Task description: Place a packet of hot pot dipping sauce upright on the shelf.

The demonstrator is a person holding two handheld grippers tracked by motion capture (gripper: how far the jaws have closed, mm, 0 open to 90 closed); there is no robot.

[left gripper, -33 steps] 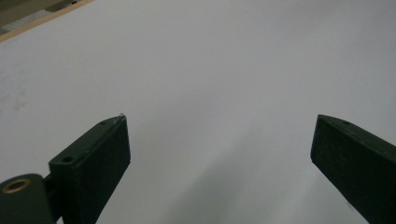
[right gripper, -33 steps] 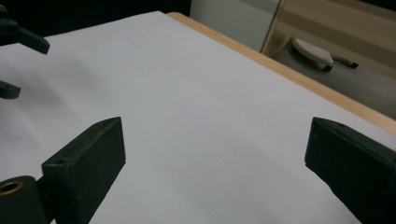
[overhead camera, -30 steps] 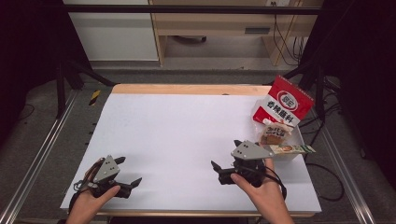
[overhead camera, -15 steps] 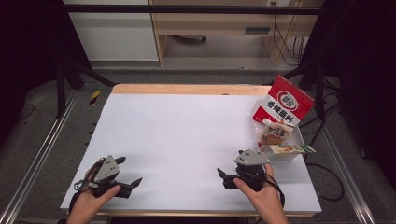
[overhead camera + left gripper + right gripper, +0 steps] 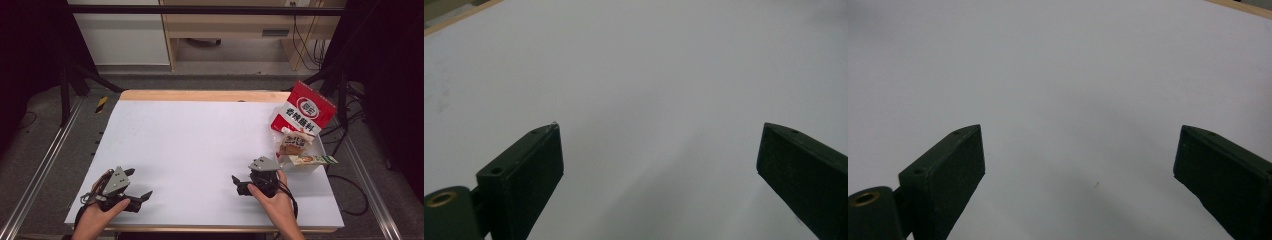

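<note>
High view: my right gripper (image 5: pixel 243 185), jaws spread wide and empty, rests just left of the white tray (image 5: pixel 316 166) holding a red snack pouch (image 5: pixel 303 112). A hasty reach could topple that pouch. Since earlier, this gripper has drawn back nearer me; my left gripper (image 5: pixel 137 198) is unmoved, also wide.

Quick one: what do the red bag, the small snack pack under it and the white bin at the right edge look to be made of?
Red bag: looks like glossy plastic film, given its sheen and printed label. Snack pack: apparently clear or printed plastic wrap, too small to tell more. White bin: probably matte rigid plastic or card; its wall stands straight, finish unclear. Table: matte white sheet, wooden far edge.
</note>
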